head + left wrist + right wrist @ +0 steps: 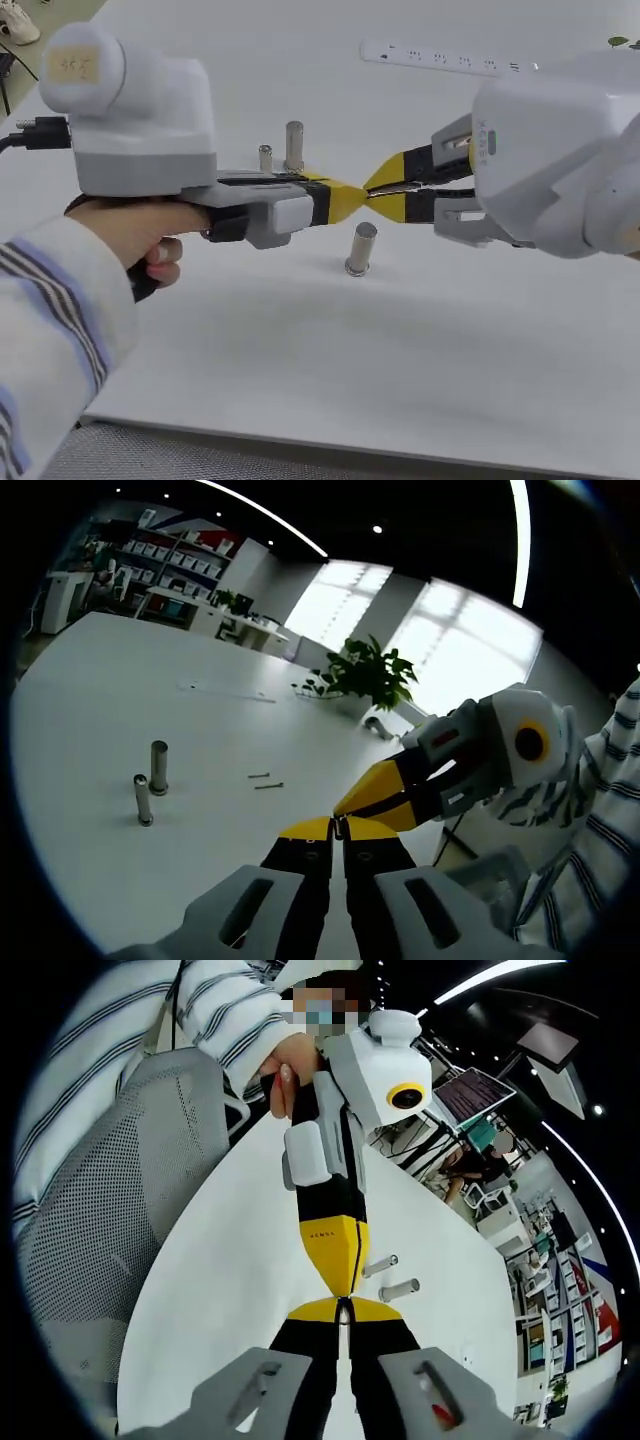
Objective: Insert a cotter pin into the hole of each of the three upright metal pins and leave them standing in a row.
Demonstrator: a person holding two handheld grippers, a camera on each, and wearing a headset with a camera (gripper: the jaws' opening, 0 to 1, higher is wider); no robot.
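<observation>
Three upright metal pins stand on the white table (pixel 300 330): two at the back (pixel 265 157) (pixel 294 145) and one nearer (pixel 361 248). Above them, my left gripper (pixel 352 196) points right and my right gripper (pixel 372 192) points left, yellow tips touching. Both are shut. Any cotter pin pinched between the tips is too small to tell. In the left gripper view my left gripper (pixel 340 828) meets the right gripper's tip (pixel 347 803); two metal pins (pixel 159 767) (pixel 143 798) stand left, and two cotter pins (pixel 260 775) (pixel 270 786) lie beyond. In the right gripper view my right gripper (pixel 343 1308) meets the left gripper's tip (pixel 343 1286), beside two metal pins (pixel 380 1265) (pixel 398 1288).
A white power strip (pixel 440 58) lies at the far side of the table. The table's front edge (pixel 330 450) runs close to the person. A mesh chair (pixel 90 1260) and a striped sleeve (pixel 50 330) sit on the near side.
</observation>
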